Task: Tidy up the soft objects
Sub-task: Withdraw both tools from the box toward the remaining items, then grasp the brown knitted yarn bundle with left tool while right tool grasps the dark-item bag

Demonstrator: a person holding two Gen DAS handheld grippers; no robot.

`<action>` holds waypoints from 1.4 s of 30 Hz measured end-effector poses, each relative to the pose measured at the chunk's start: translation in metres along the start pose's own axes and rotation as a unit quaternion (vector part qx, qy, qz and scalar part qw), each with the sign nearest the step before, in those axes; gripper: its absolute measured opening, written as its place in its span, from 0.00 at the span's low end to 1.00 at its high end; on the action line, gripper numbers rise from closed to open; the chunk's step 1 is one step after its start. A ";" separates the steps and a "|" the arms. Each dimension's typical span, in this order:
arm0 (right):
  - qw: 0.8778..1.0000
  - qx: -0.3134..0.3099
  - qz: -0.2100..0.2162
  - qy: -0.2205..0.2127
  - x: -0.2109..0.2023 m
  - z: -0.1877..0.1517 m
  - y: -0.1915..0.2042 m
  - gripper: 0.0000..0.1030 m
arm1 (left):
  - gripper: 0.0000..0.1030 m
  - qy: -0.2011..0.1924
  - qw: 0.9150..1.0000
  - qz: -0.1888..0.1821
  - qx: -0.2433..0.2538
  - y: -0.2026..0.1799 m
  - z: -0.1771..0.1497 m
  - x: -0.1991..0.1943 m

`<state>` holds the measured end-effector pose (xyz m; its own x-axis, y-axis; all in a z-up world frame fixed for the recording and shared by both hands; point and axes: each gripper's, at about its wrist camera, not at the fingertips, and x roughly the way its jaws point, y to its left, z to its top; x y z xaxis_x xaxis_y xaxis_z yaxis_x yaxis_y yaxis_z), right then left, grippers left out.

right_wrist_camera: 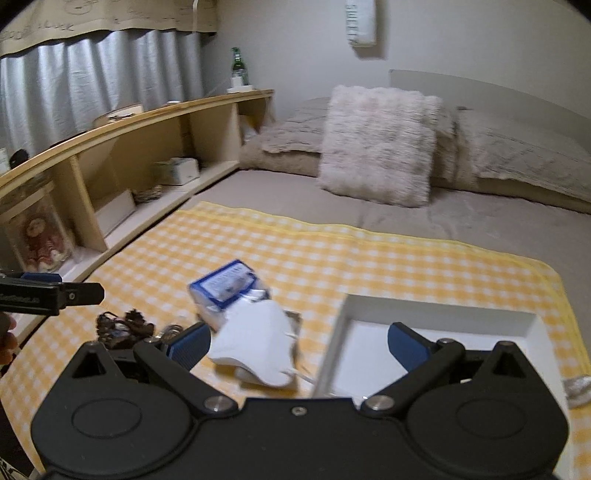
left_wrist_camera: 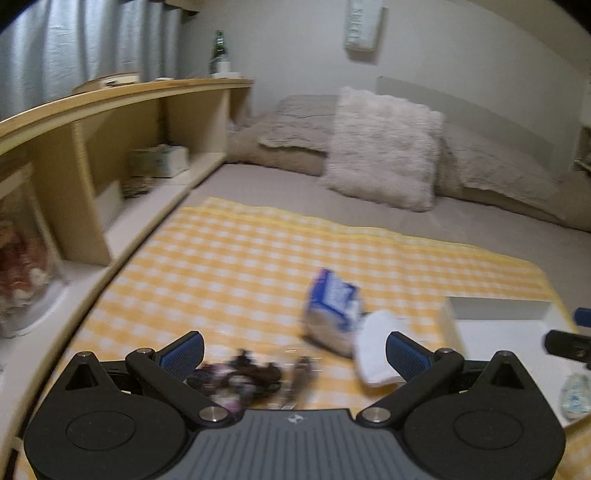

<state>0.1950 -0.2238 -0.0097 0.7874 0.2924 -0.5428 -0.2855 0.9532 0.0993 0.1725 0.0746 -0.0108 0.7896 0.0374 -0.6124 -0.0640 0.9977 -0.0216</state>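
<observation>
Both my left tongs [left_wrist_camera: 293, 352] and right tongs [right_wrist_camera: 297, 343] hang apart, empty. The white tray [right_wrist_camera: 436, 314] at lower right looks empty, while the white mask [right_wrist_camera: 255, 343], blue packet [right_wrist_camera: 225, 284] and dark scrunchies [right_wrist_camera: 123, 326] lie on the checked blanket [right_wrist_camera: 332, 251] left of it, so I judge nearly everything remains.

Home bedroom. Bed [right_wrist_camera: 480, 218] w/ fluffy pillow [right_wrist_camera: 376, 144] & yellow check blanket [right_wrist_camera: 332, 258]. Wood shelf [right_wrist_camera: 155, 147] alongside, curtains [right_wrist_camera: 92, 81] behind.

Nothing legible here: the blue-and-white packet [right_wrist_camera: 227, 286] on the yellow checked cloth [right_wrist_camera: 332, 254] carries print, and the wall hanging [right_wrist_camera: 360, 22] above it too, both too blurred.
</observation>
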 end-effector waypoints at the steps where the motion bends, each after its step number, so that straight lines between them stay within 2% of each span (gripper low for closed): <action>1: 1.000 -0.001 0.005 -0.002 0.002 0.001 0.004 1.00 | 1.00 0.003 1.000 0.008 -0.004 0.007 0.000 0.003; 4: 1.000 -0.001 0.015 -0.011 0.012 0.006 0.015 1.00 | 1.00 0.021 0.999 0.026 -0.024 0.028 0.000 0.016; 7: 1.000 0.003 0.005 -0.014 0.023 0.009 0.028 1.00 | 1.00 0.042 0.998 0.039 -0.040 0.045 -0.002 0.032; 10: 1.000 0.014 0.001 -0.019 0.035 0.010 0.041 1.00 | 1.00 0.060 0.997 0.043 -0.025 0.054 -0.003 0.049; 12: 1.000 0.011 0.015 -0.011 0.045 0.010 0.050 1.00 | 1.00 0.067 0.997 0.046 -0.003 0.054 -0.005 0.057; 14: 0.999 0.011 0.033 0.002 0.057 0.009 0.059 1.00 | 1.00 0.081 0.995 0.057 0.023 0.050 -0.006 0.068; 18: 0.997 0.043 0.056 0.035 0.083 0.007 0.076 1.00 | 1.00 0.099 0.992 0.054 0.052 0.048 -0.006 0.082; 27: 0.984 0.105 0.074 0.127 0.157 -0.018 0.116 1.00 | 1.00 0.105 0.994 0.040 -0.007 0.074 0.004 0.098; 30: 0.982 0.092 0.073 0.146 0.179 -0.029 0.131 0.99 | 1.00 0.112 0.993 0.017 -0.030 0.082 0.005 0.104; 33: 0.983 0.077 0.075 0.151 0.196 -0.039 0.145 0.95 | 1.00 0.123 0.992 0.005 -0.033 0.082 0.004 0.109; 39: 0.980 0.016 0.086 0.177 0.210 -0.051 0.158 0.91 | 1.00 0.142 0.990 -0.008 0.013 0.069 -0.002 0.118; 42: 0.978 -0.003 0.094 0.185 0.204 -0.048 0.147 0.82 | 1.00 0.154 0.987 -0.015 0.043 0.061 -0.007 0.123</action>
<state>0.2876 -0.0277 -0.1462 0.4693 0.4145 -0.7797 -0.4104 0.8842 0.2230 0.2618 0.1394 -0.0929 0.5665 0.0024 -0.8240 0.0188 0.9997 0.0159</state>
